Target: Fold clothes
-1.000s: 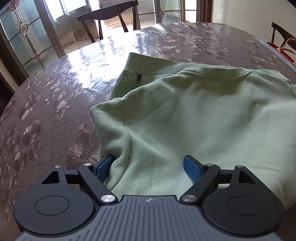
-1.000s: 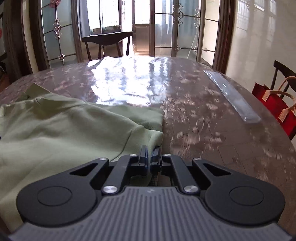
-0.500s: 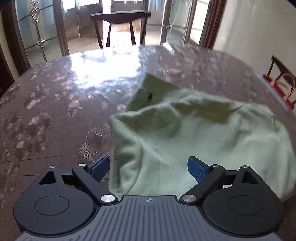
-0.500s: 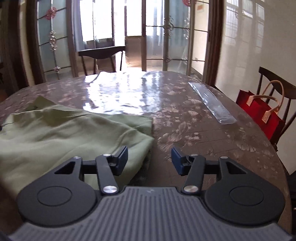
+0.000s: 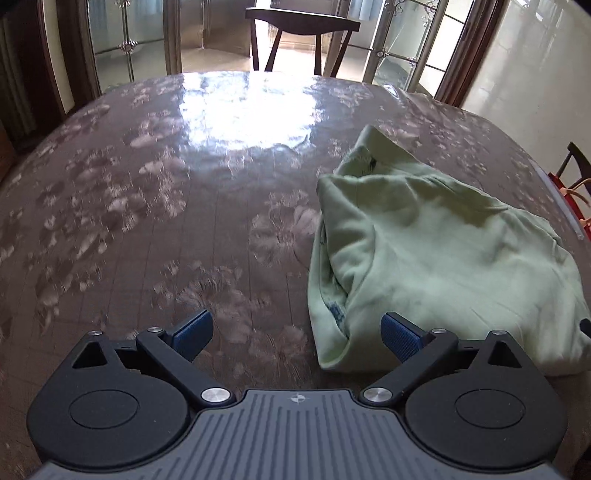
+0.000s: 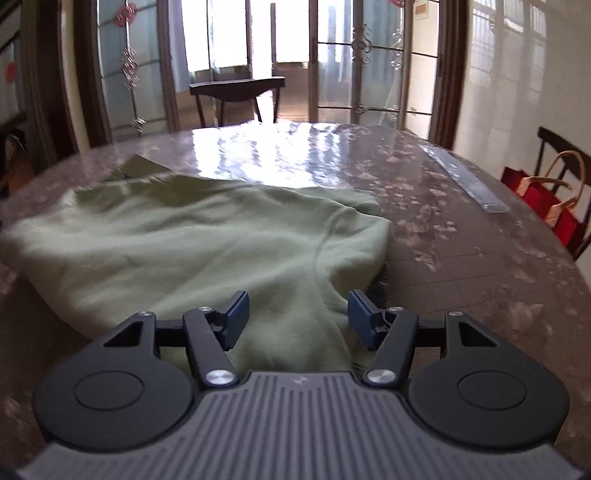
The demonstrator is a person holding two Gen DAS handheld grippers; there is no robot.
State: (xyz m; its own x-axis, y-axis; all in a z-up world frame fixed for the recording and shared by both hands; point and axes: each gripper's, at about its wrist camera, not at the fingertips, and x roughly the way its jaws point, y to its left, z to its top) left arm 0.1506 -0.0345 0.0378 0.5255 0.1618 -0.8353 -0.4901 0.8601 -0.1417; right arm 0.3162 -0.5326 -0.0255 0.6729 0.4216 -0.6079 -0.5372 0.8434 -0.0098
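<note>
1. Green cloth, a folded garment [image 5: 436,258], lies in the left wrist view on the right half of the brown flowered surface [image 5: 166,221], bunched into a soft heap with its near edge doubled over.
2. In that view the left tongs [image 5: 297,332] stand wide and are opening further; bare surface and the garment's near left corner show between the blue pads [image 5: 194,330], and neither pad presses the cloth. The right-hand pad sits in front of the garment's edge.
3. A dark chair [image 5: 303,33] stands past the far rim, before glass doors.
4. In the right wrist view the garment [image 6: 207,243] spreads across the left and middle of the surface [image 6: 461,258], its right edge dropping in a fold toward the camera.
5. The right tongs [image 6: 297,319] are parted about halfway over that near fold; cloth shows between the pads [image 6: 236,314], but whether either pad touches it I cannot tell.
6. A clear plastic strip [image 6: 465,181] lies near the far right rim, and a red bag [image 6: 546,199] hangs on a chair beyond it.
</note>
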